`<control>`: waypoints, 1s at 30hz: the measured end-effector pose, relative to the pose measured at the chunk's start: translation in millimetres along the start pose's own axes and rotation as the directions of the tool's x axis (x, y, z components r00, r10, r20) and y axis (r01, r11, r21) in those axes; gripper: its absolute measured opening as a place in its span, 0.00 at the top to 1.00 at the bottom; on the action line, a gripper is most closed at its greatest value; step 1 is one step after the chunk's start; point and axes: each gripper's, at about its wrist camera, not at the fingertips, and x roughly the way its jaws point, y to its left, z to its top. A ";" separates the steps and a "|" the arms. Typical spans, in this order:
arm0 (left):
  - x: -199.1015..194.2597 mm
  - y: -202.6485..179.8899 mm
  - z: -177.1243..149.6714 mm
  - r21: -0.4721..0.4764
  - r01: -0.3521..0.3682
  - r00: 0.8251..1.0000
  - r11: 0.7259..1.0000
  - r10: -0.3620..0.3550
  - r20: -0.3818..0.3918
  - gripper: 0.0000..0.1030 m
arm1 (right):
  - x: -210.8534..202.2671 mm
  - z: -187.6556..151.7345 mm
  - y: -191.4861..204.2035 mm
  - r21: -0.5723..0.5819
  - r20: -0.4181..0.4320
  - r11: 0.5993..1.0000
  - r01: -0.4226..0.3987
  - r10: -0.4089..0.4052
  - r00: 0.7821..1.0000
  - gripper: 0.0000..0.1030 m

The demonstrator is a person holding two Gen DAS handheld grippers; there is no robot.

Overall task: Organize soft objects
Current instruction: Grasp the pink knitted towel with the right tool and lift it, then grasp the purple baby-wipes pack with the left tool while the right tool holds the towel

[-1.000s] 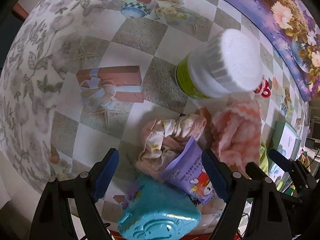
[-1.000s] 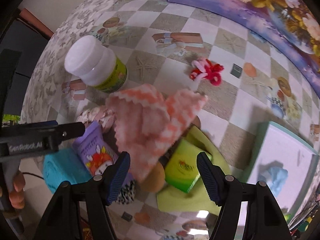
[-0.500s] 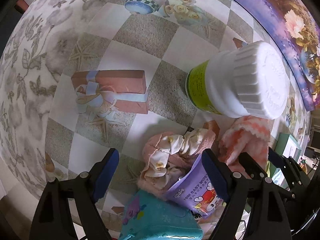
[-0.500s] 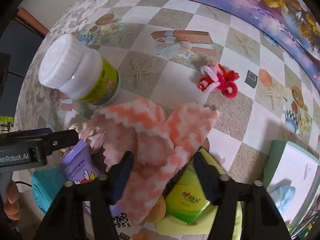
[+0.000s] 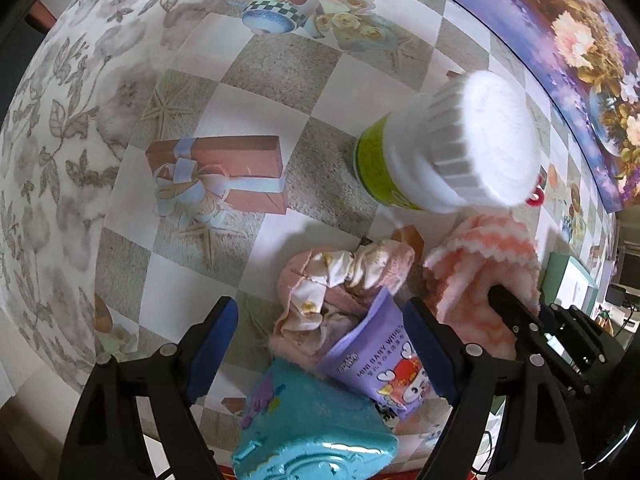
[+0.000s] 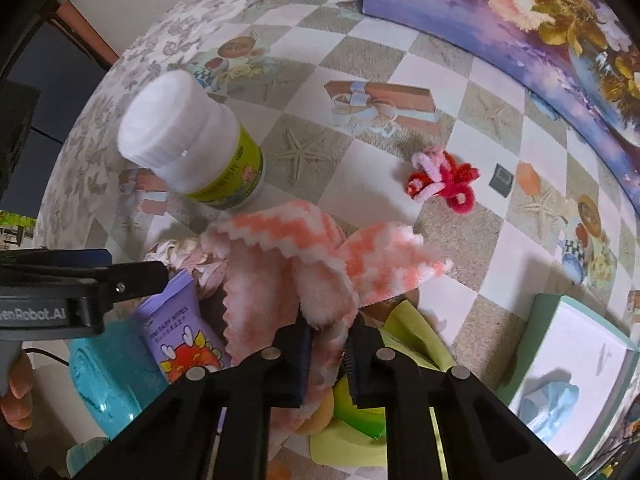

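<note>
The right gripper [image 6: 328, 354] pointed down at the counter [image 6: 372, 168], and its jaws had just been closing on the pink-and-white fleece cloth [image 6: 304, 264]. A fold of that cloth sat pinched between the two pads, with the rest of it fanning out above the jaws in two ruffled lobes. The cloth lay on top of a small heap: a purple wipes packet [image 6: 176, 332] to its left, a teal plastic case [image 6: 108, 376] further left, and a lime-green pouch [image 6: 408, 332] with a green box under the jaws. A white-capped bottle [image 6: 192, 144] with a green label stood just beyond the cloth. A red and pink pipe-cleaner twist [image 6: 444, 180] lay apart to the right, and a teal-rimmed box [image 6: 540, 320] sat at the right edge.

The left gripper [image 5: 320, 344] hung over the same heap with its jaws spread wide and nothing pressed between them. Between its pads showed a crumpled pale pink garment [image 5: 320, 292], the purple wipes packet [image 5: 380, 356] and the teal plastic case [image 5: 312, 432]. The fleece cloth [image 5: 480, 264] lay just outside its right pad, with the right gripper's finger on it.
</note>
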 end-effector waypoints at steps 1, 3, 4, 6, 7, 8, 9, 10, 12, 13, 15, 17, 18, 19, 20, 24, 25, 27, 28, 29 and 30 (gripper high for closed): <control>-2.4 -2.2 -2.1 0.004 -0.002 1.000 1.000 0.001 0.003 0.17 | -4.4 -1.0 -1.2 0.001 0.005 1.000 0.001 -0.001 1.000 0.85; -7.4 -7.6 -6.7 0.012 -0.002 1.000 1.000 0.002 0.006 0.17 | -13.5 -3.6 -4.1 0.007 0.014 1.000 -0.001 0.001 1.000 0.85; -9.7 -10.8 -9.9 0.018 -0.002 1.000 1.000 0.002 0.006 0.17 | -16.9 -4.8 -5.5 0.008 0.018 1.000 -0.001 0.001 1.000 0.85; -11.6 -19.8 -16.5 0.042 -0.009 1.000 0.999 0.009 0.001 0.17 | -25.9 -9.8 -10.3 0.008 0.026 1.000 0.005 -0.005 1.000 0.85; -11.9 -24.2 -19.6 0.055 -0.013 1.000 0.998 0.013 -0.002 0.17 | -30.7 -12.6 -13.4 0.008 0.030 1.000 0.010 -0.010 1.000 0.85; -10.8 -28.2 -22.3 0.070 -0.017 1.000 0.997 0.018 -0.006 0.17 | -34.8 -15.9 -16.8 0.009 0.031 1.000 0.013 -0.014 0.999 0.85; -8.8 -35.4 -26.3 0.095 -0.025 1.000 0.995 0.026 -0.017 0.17 | -39.3 -19.1 -21.8 0.012 0.033 1.000 0.019 -0.019 0.999 0.85; -7.2 -40.7 -29.0 0.112 -0.030 0.999 0.993 0.033 -0.024 0.17 | -43.5 -22.3 -26.3 0.016 0.034 1.000 0.025 -0.026 0.999 0.85; -2.5 -53.4 -35.1 0.159 -0.041 0.998 0.986 0.048 -0.043 0.17 | -52.8 -25.0 -37.9 0.024 0.034 0.999 0.032 -0.033 0.999 0.85; 0.3 -60.5 -38.6 0.187 -0.046 0.997 0.981 0.056 -0.052 0.17 | -56.7 -28.3 -43.0 0.031 0.034 0.999 0.038 -0.039 0.999 0.85; 5.8 -77.5 -46.8 0.254 -0.058 0.994 0.965 0.079 -0.070 0.17 | -61.2 -32.9 -52.4 0.043 0.032 0.998 0.048 -0.049 0.998 0.85; 10.7 -90.8 -54.4 0.312 -0.084 0.991 0.946 0.113 -0.075 0.17 | -64.7 -37.8 -63.1 0.061 0.028 0.997 0.054 -0.056 0.998 0.85; 13.3 -95.6 -57.1 0.330 -0.097 0.989 0.939 0.129 -0.078 0.17 | -66.1 -39.8 -67.3 0.068 0.027 0.996 0.055 -0.057 0.998 0.85; 15.9 -101.6 -60.6 0.349 -0.113 0.986 0.930 0.149 -0.079 0.17 | -67.0 -41.5 -70.4 0.075 0.027 0.996 0.054 -0.056 0.998 0.85; 18.0 -105.7 -62.8 0.358 -0.121 0.984 0.926 0.159 -0.079 0.17 | -68.0 -43.3 -73.4 0.080 0.027 0.995 0.053 -0.056 0.998 0.85; 29.6 -122.3 -69.3 0.390 -0.162 0.975 0.906 0.209 -0.079 0.17 | -71.5 -47.7 -80.9 0.098 0.030 0.994 0.051 -0.055 0.998 0.85; 32.7 -126.1 -70.5 0.396 -0.170 0.973 0.902 0.218 -0.079 0.17 | -72.2 -48.3 -82.6 0.100 0.030 0.994 0.052 -0.055 0.998 0.85; 39.6 -135.9 -71.1 0.398 -0.176 0.970 0.900 0.228 -0.087 0.17 | -72.2 -48.7 -83.8 0.102 0.029 0.993 0.052 -0.055 0.998 0.85; 43.2 -138.9 -70.3 0.400 -0.180 0.968 0.899 0.234 -0.090 0.17 | -72.9 -49.5 -85.4 0.105 0.029 0.993 0.051 -0.055 0.998 0.85; 45.7 -143.1 -69.9 0.401 -0.186 0.967 0.897 0.240 -0.089 0.17 | -73.0 -50.0 -86.9 0.108 0.029 0.993 0.050 -0.053 0.998 0.85; 48.1 -147.5 -67.6 0.403 -0.192 0.965 0.895 0.246 -0.087 0.17 | -72.8 -50.5 -87.7 0.109 0.029 0.993 0.048 -0.052 0.998 0.85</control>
